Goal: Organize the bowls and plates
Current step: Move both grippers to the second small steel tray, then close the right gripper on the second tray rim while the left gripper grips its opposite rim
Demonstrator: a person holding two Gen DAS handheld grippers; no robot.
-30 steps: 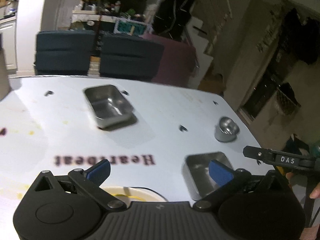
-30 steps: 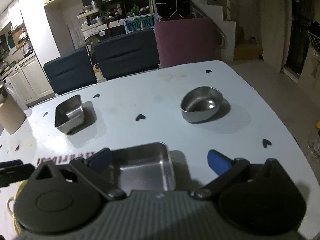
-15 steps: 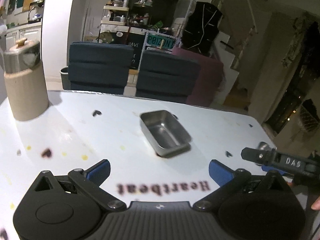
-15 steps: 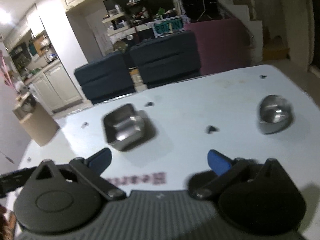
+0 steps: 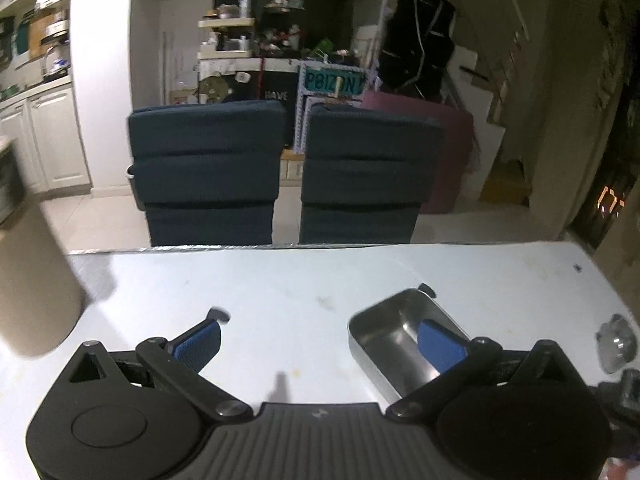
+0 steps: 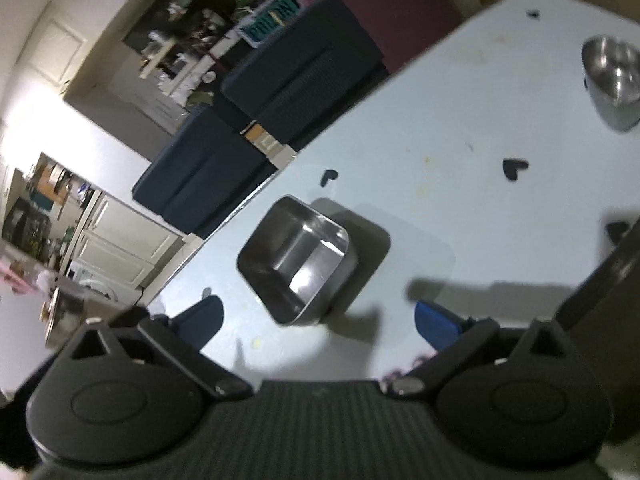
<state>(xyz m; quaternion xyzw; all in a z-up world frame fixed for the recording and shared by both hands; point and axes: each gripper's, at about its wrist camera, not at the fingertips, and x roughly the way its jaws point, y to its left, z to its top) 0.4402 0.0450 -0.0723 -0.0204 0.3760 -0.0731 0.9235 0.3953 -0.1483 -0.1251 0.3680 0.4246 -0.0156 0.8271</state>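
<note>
Both grippers (image 5: pixel 318 336) (image 6: pixel 318 318) gape empty | steel tin (image 6: pixel 296 268) near tabletop's (image 5: pixel 280 292) far edge | risk: a nudge slides it off

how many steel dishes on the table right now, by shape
rectangular tin: 1
round bowl: 1
total: 2
Both stand empty on the table, well apart.
</note>
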